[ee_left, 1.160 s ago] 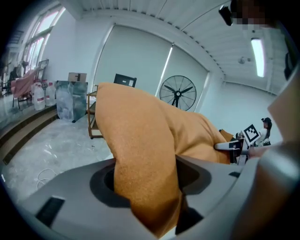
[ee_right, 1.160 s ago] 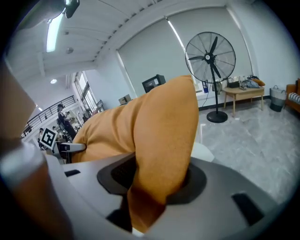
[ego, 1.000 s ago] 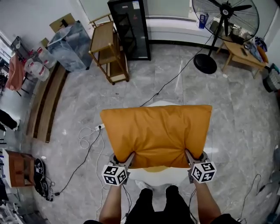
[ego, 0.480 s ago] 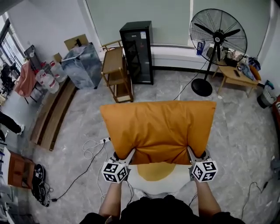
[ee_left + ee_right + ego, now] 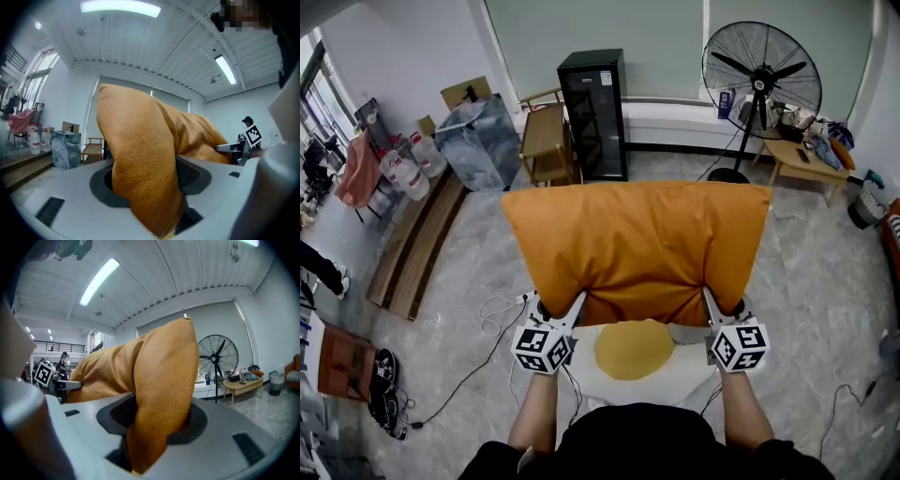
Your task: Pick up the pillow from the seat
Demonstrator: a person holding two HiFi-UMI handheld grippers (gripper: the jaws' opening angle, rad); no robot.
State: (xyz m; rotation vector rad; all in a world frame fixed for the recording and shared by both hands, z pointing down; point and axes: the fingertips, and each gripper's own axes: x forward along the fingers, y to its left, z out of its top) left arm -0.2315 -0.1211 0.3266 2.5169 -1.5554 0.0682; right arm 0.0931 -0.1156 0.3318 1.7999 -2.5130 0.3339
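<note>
A large orange pillow (image 5: 637, 248) hangs in the air in front of me, held flat and tilted up, clear of the seat. My left gripper (image 5: 574, 309) is shut on its near left corner, and my right gripper (image 5: 712, 307) is shut on its near right corner. In the left gripper view the pillow (image 5: 145, 159) bulges out between the grey jaws; the right gripper view shows the pillow (image 5: 161, 394) pinched the same way. Below the pillow sits the white seat (image 5: 675, 370) with a round orange cushion (image 5: 633, 349) on it.
A black cabinet (image 5: 593, 112), a wooden shelf unit (image 5: 548, 141) and a wrapped bundle (image 5: 478, 141) stand at the back. A standing fan (image 5: 761, 80) and a small wooden table (image 5: 802, 164) are back right. Cables (image 5: 492, 314) trail on the marble floor at left.
Both grippers have lifted the pillow higher and tipped it up toward me. The orange round cushion on the seat below has come into view. My head view has tilted up toward the room.
</note>
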